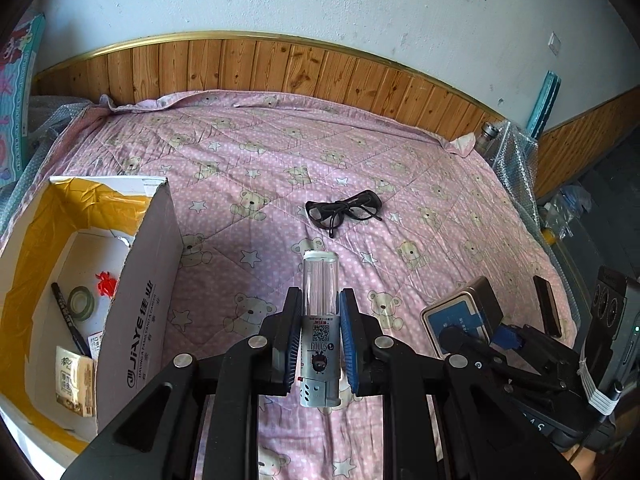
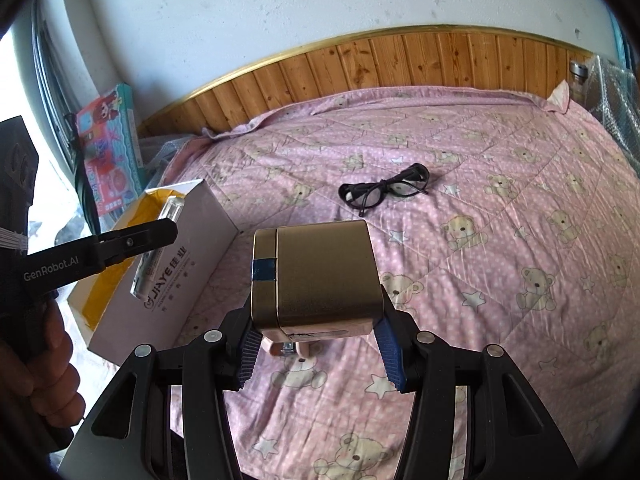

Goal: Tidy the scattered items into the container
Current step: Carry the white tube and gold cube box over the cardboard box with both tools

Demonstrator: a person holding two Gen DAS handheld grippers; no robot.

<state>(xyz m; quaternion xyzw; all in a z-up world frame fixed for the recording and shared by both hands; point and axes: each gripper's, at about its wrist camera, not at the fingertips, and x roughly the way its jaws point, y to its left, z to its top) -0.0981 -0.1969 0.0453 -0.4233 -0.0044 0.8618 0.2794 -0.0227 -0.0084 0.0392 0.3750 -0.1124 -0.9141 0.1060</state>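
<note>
My left gripper is shut on a clear tube with a silver printed base, held above the pink bear-print quilt just right of the cardboard box. Inside the box lie a black pen, a roll of tape, a small red item and a beige packet. My right gripper is shut on a gold tin box lifted over the quilt. Black glasses lie folded open in the middle of the bed. The right wrist view shows the tube beside the box wall.
A wooden headboard runs along the far edge of the bed. A colourful toy box leans at the left, and bubble wrap with a glass bottle sits at the far right corner. A hand grips the left tool.
</note>
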